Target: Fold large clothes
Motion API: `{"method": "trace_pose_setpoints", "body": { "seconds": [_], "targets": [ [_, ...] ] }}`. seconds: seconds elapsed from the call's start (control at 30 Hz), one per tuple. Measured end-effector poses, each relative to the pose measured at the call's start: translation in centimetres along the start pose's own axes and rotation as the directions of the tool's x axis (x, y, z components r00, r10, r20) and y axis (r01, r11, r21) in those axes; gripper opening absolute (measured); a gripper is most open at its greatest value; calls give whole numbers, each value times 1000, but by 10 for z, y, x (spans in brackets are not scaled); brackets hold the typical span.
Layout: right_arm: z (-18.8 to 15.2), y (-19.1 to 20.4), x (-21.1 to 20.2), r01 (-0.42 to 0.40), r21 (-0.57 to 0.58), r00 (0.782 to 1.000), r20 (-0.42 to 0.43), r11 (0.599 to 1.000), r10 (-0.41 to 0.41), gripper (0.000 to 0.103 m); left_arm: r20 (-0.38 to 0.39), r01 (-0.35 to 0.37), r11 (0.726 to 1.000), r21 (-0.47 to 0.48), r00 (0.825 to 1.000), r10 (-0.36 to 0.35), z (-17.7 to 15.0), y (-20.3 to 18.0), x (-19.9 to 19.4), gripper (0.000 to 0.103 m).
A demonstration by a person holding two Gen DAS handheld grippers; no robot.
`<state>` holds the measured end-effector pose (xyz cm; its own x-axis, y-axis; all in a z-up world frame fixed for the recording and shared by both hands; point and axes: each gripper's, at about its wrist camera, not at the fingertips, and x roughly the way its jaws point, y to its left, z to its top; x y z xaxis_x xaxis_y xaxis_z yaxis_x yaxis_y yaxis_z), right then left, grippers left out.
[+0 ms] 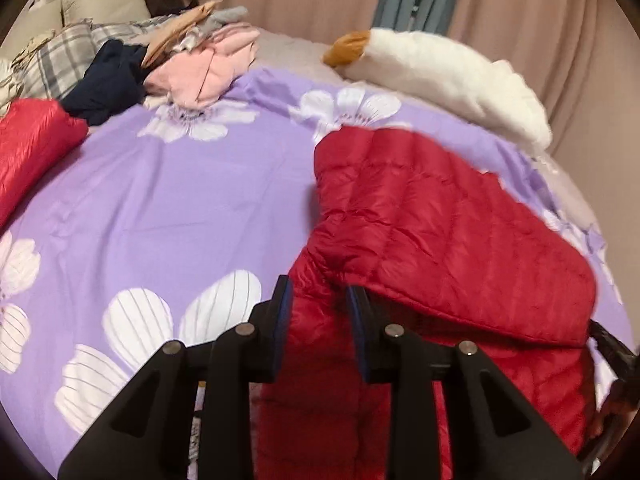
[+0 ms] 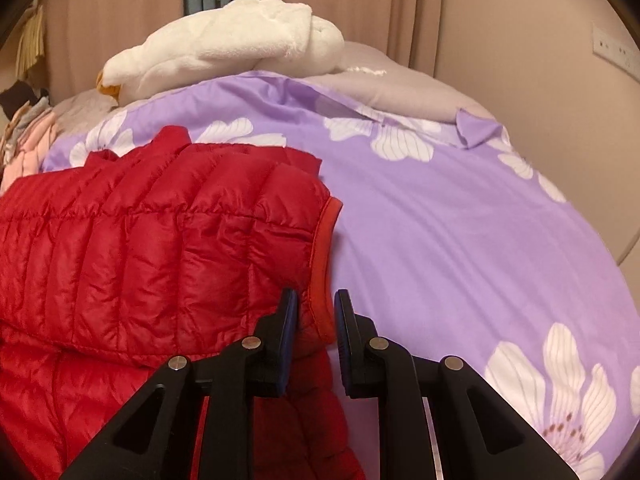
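Nearest in the left wrist view, the left gripper (image 1: 318, 300) has its blue-padded jaws closed on a thick fold of the red quilted down jacket (image 1: 440, 248). In the right wrist view the right gripper (image 2: 316, 304) has its jaws drawn close with the jacket's trimmed edge (image 2: 326, 264) between them — whether the right-hand pad presses on it I cannot tell. The jacket lies partly folded on the purple flower-printed bed cover (image 1: 180, 200), toward the near side. By its look it is light, puffy and slick-shelled, so it should spring back and slip; the bound hem and seams seem the surest holds. Open cover lies to both sides of it, so there is room to sweep a fold. Farther off sit a second folded red garment (image 1: 32, 152), a heap of pink, navy and plaid clothes (image 1: 192, 76) and a white plush toy (image 2: 224, 40) by the curtain.
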<state>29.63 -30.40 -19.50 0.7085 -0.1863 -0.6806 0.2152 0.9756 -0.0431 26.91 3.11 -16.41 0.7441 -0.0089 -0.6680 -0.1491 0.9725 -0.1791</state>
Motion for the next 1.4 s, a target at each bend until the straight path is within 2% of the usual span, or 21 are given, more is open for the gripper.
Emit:
{"method": "trace_pose_setpoints", "body": {
  "seconds": [0.1,0.17,0.27,0.3,0.37,0.47,0.5,0.57,0.6,0.63,0.7,0.77,0.83,0.87,0.9,0.93,1.0,1.03,1.1,1.23,1.4],
  "targets": [
    [-1,2,4,28,-15,1000,-14,1000,-28,16,93,1,999,42,996,-5,11,-7,-32,28],
    [0,2,4,30,-14,999,-11,999,-30,16,132,33,998,44,990,-39,18,-4,-50,28],
    [0,-1,6,24,-2,1000,-18,1000,-24,16,178,103,994,-29,979,-96,29,10,-59,44],
    [1,-3,5,31,5,999,-22,1000,-31,16,174,72,997,-23,983,-67,31,11,-52,48],
    [5,-5,-2,53,25,998,-20,998,-53,16,117,-27,999,24,993,24,31,7,-24,43],
    [16,-4,-26,70,27,997,33,997,-71,16,-3,2,997,77,1000,-2,18,-4,21,40],
    [20,-2,-37,89,8,993,72,996,-89,16,-15,-9,995,98,1000,10,14,-8,28,35],
    [26,2,-52,136,-31,984,118,990,-132,22,30,-77,983,169,997,73,9,-22,33,34],
    [28,2,-57,147,-40,981,135,988,-140,34,51,-81,980,182,996,73,9,-24,30,34],
    [31,2,-63,151,-38,977,155,988,-144,54,63,-71,981,183,996,61,11,-24,27,35],
    [35,-2,-69,120,-14,979,166,993,-116,73,63,-14,996,89,998,8,24,-12,15,35],
    [41,-8,-73,-3,47,984,180,999,-6,73,111,50,999,6,993,-50,36,0,1,35],
    [45,-2,-68,-143,88,971,206,986,123,73,129,77,997,-9,989,-75,44,-1,-2,36],
    [48,5,-60,-184,82,965,205,979,164,73,95,79,997,5,992,-79,44,-5,9,35],
    [49,16,-49,-203,67,963,192,977,187,64,43,71,997,18,996,-72,40,-7,25,35],
    [48,31,-31,-183,51,974,148,982,174,44,-7,57,998,28,998,-57,36,-9,42,36],
    [40,52,3,-151,1,986,71,989,150,23,-72,-22,997,78,997,28,20,-10,75,34],
    [33,59,17,-148,-26,987,67,989,149,23,-55,-45,994,102,997,50,13,-11,82,34],
    [20,65,43,-132,-45,991,24,990,133,22,-53,-25,997,80,998,29,8,-10,91,34],
    [18,60,51,-156,-18,988,-7,988,156,20,-65,16,1000,23,998,-15,10,-3,98,37],
    [17,70,55,-96,-71,995,-15,993,96,20,-76,16,1000,20,997,-15,10,-4,101,37]
  ]
}}
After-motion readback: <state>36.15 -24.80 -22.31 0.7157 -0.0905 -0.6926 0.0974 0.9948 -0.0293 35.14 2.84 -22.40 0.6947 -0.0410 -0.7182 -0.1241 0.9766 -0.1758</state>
